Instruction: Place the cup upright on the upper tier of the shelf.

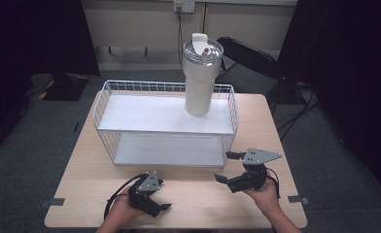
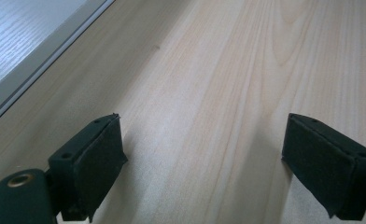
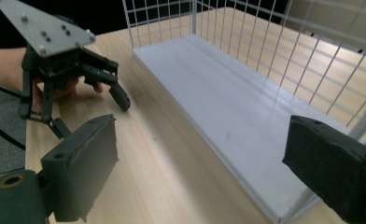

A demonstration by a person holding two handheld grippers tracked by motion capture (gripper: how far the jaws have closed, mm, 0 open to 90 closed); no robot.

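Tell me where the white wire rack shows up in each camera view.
High view: the wire rack sits at the centre of the picture, a tumbler on its upper shelf.
Left gripper view: one edge of its bottom shelf fills the top left corner.
Right gripper view: the bottom shelf and wire walls span the centre and right.
Shared landmark: the wooden table under the rack.

The left tool (image 1: 160,197) sits low by the near edge of the desk (image 1: 198,204), held in the left hand (image 1: 123,209), its jaws spread wide with nothing between them. The right tool (image 1: 227,167) is held in the right hand (image 1: 264,191) nearer the desk's right edge, raised a little, jaws likewise wide apart and empty, pointing leftward.
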